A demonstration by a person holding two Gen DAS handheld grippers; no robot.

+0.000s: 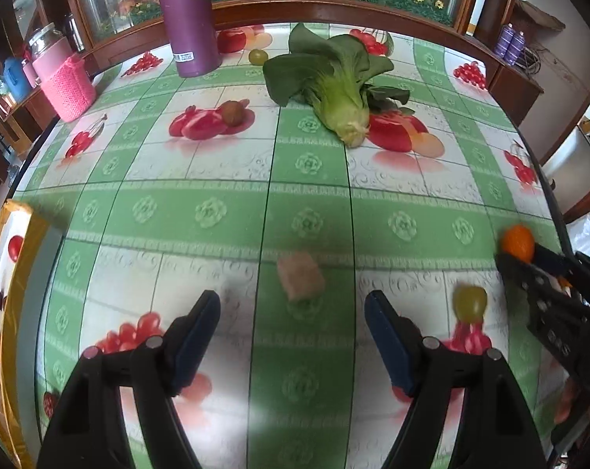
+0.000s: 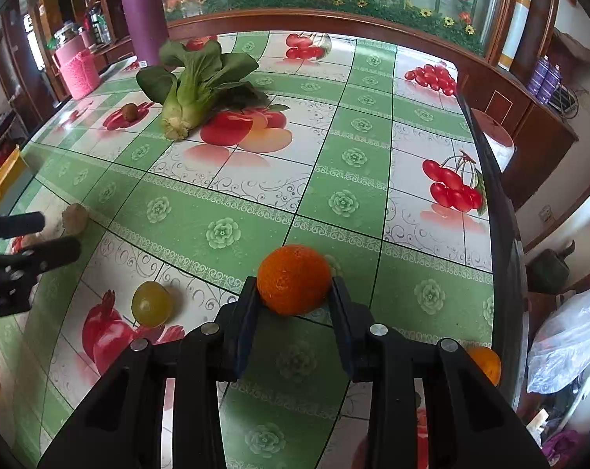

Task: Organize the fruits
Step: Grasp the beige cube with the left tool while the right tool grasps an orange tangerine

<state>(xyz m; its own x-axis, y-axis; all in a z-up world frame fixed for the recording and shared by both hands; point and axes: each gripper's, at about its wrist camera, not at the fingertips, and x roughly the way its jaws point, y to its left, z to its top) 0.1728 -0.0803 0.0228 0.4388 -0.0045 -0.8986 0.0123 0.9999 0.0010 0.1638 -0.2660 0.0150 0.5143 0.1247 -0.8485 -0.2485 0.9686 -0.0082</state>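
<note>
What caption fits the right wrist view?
Right claw closed on an orange, green grape beside it on the tablecloth.

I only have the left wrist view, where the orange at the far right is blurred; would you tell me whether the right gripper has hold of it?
Observer: Yes, the right gripper is shut on the orange, with a pad pressing on each side.
Operator: Thank you. Is there any other fruit over there that I cannot see?
Observer: A second orange sits near the right edge of the table, partly hidden behind that gripper's body.
</note>
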